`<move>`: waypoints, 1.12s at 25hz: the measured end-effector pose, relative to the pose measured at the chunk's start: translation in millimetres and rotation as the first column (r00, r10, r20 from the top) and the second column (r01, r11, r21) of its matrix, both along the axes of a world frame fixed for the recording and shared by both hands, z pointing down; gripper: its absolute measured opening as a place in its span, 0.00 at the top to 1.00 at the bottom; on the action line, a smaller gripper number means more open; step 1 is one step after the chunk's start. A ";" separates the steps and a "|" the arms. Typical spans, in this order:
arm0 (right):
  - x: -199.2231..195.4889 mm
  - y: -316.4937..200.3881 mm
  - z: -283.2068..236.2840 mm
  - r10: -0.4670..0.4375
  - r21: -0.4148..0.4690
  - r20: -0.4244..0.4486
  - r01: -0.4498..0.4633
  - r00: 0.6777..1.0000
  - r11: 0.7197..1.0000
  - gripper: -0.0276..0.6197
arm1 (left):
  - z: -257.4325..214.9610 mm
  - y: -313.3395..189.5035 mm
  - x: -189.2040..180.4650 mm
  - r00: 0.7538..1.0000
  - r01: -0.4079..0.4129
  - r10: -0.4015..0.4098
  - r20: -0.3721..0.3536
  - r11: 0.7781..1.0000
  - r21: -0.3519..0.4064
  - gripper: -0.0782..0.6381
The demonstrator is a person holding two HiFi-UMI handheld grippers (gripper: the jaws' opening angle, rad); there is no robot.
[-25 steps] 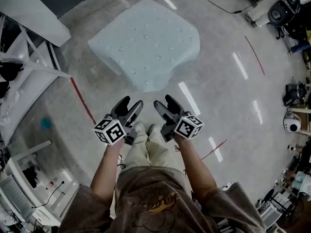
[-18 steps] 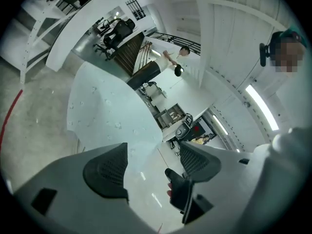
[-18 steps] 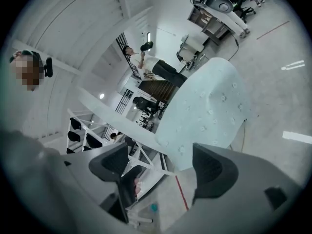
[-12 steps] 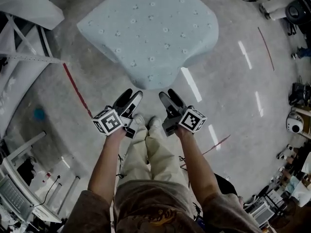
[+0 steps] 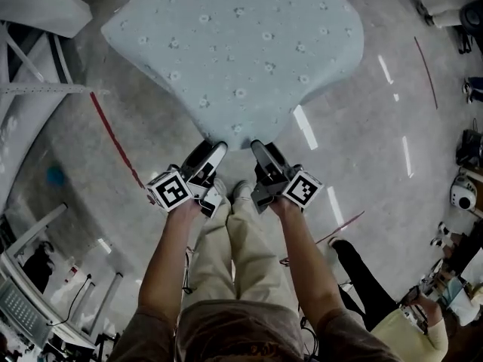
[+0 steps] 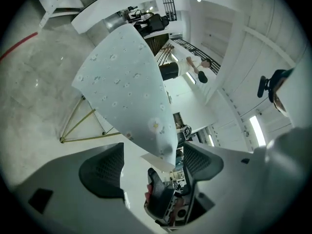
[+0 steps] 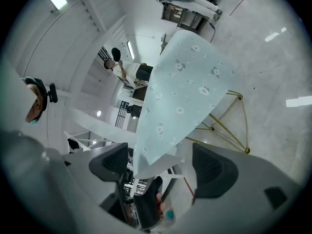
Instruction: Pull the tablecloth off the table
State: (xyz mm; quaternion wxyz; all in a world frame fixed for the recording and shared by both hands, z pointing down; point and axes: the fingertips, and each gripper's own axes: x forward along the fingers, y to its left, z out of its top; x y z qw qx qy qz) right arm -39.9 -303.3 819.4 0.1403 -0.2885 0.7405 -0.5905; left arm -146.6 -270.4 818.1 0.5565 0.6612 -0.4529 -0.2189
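Observation:
A pale blue tablecloth (image 5: pixel 234 44) with small daisies covers the table, and its near edge hangs just ahead of both grippers. My left gripper (image 5: pixel 205 155) is at that edge, its jaws opening. In the left gripper view the cloth's hanging corner (image 6: pixel 163 145) shows in the gap of the left gripper (image 6: pixel 152 165), with neither pad pressing on it. My right gripper (image 5: pixel 264 151) stands open beside it. In the right gripper view the cloth's edge (image 7: pixel 146 155) hangs in front of the right gripper (image 7: pixel 161 165), also untouched. Thin yellow table legs (image 6: pixel 80 126) show under the cloth.
A red line (image 5: pixel 113 138) runs across the grey floor left of the table. White framework (image 5: pixel 30 89) stands at the left. Equipment (image 5: pixel 464 191) lines the right edge, and a person (image 5: pixel 392 308) sits low at the right. The holder's legs (image 5: pixel 234 232) are below the grippers.
Both grippers have come forward to the cloth's near edge, and the table now fills more of the head view. A seated person has come into view at the lower right.

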 end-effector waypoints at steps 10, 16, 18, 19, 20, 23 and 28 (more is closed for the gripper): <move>5.1 -33.8 7.0 0.078 0.056 0.072 -0.082 0.994 0.995 0.39 | -3.3 -31.4 -8.0 0.989 0.093 -0.086 -0.117 0.994 0.061 0.39; 1.5 -37.1 3.1 0.032 0.071 0.048 -0.035 0.998 0.997 0.50 | -1.2 -33.0 -6.0 0.988 0.079 -0.070 -0.135 0.995 0.057 0.39; 0.9 -36.5 1.7 0.026 0.066 0.071 -0.031 0.997 0.997 0.51 | -1.0 -33.4 -5.0 0.987 0.073 -0.064 -0.145 0.996 0.057 0.39; 0.7 -35.8 0.4 0.027 0.062 0.091 -0.033 0.995 0.998 0.54 | -0.6 -33.4 -4.2 0.987 0.067 -0.058 -0.150 0.996 0.056 0.39; 0.4 -35.1 -1.0 0.031 0.057 0.110 -0.037 0.993 0.998 0.57 | -0.2 -33.1 -3.6 0.987 0.061 -0.052 -0.152 0.997 0.054 0.40; -0.8 -35.0 -3.7 0.043 0.042 0.129 -0.049 0.991 0.998 0.65 | -1.2 -31.1 -3.3 0.988 0.047 -0.039 -0.149 0.998 0.050 0.50; -1.2 -34.9 -9.0 0.056 0.026 0.109 -0.059 0.993 0.998 0.74 | -6.5 -26.4 -2.3 0.994 0.034 -0.027 -0.102 0.997 0.063 0.68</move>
